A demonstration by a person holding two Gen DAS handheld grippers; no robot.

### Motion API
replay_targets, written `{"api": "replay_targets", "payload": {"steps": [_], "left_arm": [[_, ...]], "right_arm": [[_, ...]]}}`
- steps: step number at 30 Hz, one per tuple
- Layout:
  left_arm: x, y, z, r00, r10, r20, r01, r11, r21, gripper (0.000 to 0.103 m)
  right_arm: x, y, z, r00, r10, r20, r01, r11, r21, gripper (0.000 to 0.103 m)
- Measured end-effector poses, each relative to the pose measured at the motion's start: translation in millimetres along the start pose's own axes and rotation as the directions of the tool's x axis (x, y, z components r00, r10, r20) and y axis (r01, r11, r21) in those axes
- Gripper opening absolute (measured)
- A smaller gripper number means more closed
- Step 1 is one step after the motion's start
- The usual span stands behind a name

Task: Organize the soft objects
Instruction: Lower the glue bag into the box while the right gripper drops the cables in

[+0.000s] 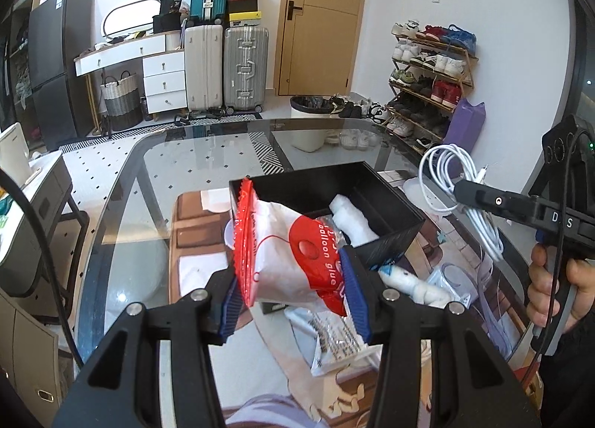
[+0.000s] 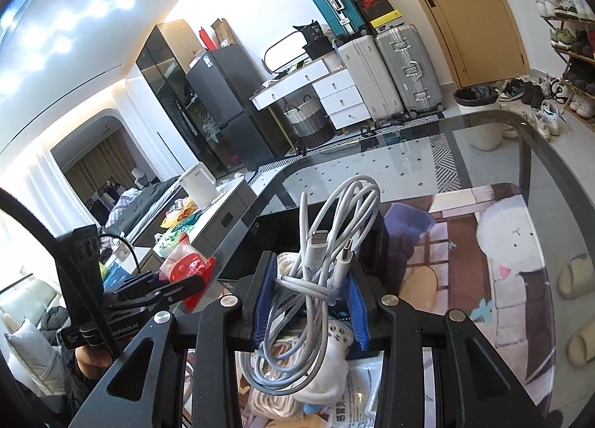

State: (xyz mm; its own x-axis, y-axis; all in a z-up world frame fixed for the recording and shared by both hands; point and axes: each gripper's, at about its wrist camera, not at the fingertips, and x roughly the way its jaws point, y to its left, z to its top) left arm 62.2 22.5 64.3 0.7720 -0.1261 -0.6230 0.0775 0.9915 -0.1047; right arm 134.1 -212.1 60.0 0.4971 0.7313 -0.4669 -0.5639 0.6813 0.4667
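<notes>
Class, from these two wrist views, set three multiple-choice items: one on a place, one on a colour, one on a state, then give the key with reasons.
1. Where is the white roll?
A. inside the black box
B. on the floor
C. on the shoe rack

2. What colour is the cable bundle?
A. black
B. white
C. green

3. How is the left gripper?
A. wide open, nothing in it
B. shut on the balloon glue packet
C. resting flat on the table

Key: A, it lies within the box's walls; B, its coils are white; B, blue pads press the packet's sides.
</notes>
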Motion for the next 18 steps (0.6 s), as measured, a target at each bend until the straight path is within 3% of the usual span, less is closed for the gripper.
{"api": "replay_targets", "payload": {"steps": [18], "left_arm": [[42.4,-4.4,26.8,0.999,0.017,-0.030,-0.017,1.000,0.000,0.047]], "right_arm": [[42.0,16.5,29.9,0.997,0.032,-0.066,-0.031,0.999,0.006,0.036]]}}
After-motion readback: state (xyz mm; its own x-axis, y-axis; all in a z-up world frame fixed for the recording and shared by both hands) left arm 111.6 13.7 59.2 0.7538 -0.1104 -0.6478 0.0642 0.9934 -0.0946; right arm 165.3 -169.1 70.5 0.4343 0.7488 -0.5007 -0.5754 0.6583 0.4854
